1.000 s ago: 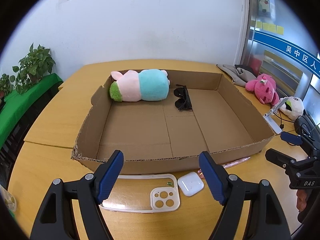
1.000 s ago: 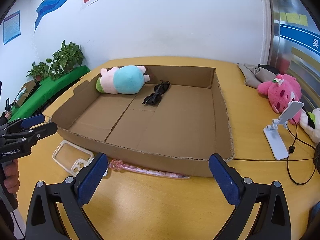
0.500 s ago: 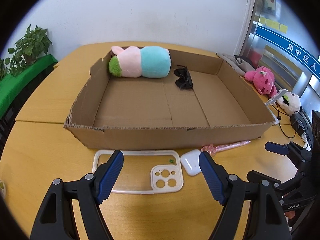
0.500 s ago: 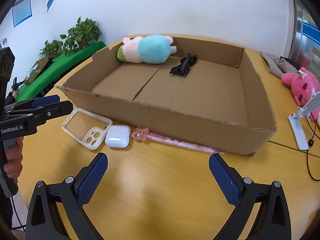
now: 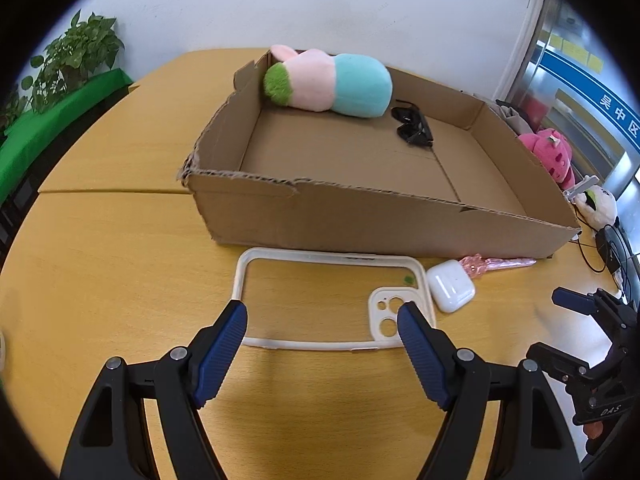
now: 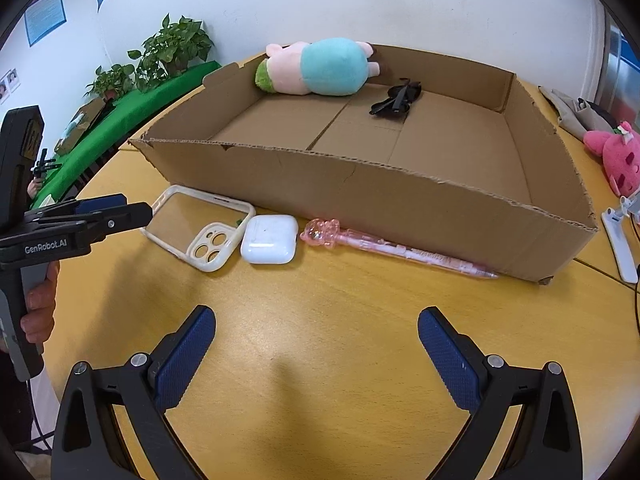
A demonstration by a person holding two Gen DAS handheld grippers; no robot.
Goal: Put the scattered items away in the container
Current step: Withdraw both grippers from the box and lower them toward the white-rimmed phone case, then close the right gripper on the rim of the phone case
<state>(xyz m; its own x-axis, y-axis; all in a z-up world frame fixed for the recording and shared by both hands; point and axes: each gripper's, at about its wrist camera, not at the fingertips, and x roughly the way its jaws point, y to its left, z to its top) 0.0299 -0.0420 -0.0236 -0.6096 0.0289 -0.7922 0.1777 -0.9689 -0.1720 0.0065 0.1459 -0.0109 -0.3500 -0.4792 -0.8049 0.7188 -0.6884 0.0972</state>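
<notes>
Our left gripper [image 5: 322, 318] hangs wide and empty over the phone case [image 5: 334, 302], which lies on the table just before the cardboard box [image 5: 360, 216]; our right gripper [image 6: 316, 330] is equally wide and empty. We should pinch one thin, rubbery rim. Beside it lie a smooth white earbud case [image 6: 269, 239] and a slim pink pen [image 6: 394, 250].

Wooden table [image 6: 340, 360] bears cardboard box [image 6: 360, 196], phone case [image 6: 200, 232], earbud case [image 6: 269, 239], pink pen [image 6: 392, 250]
</notes>
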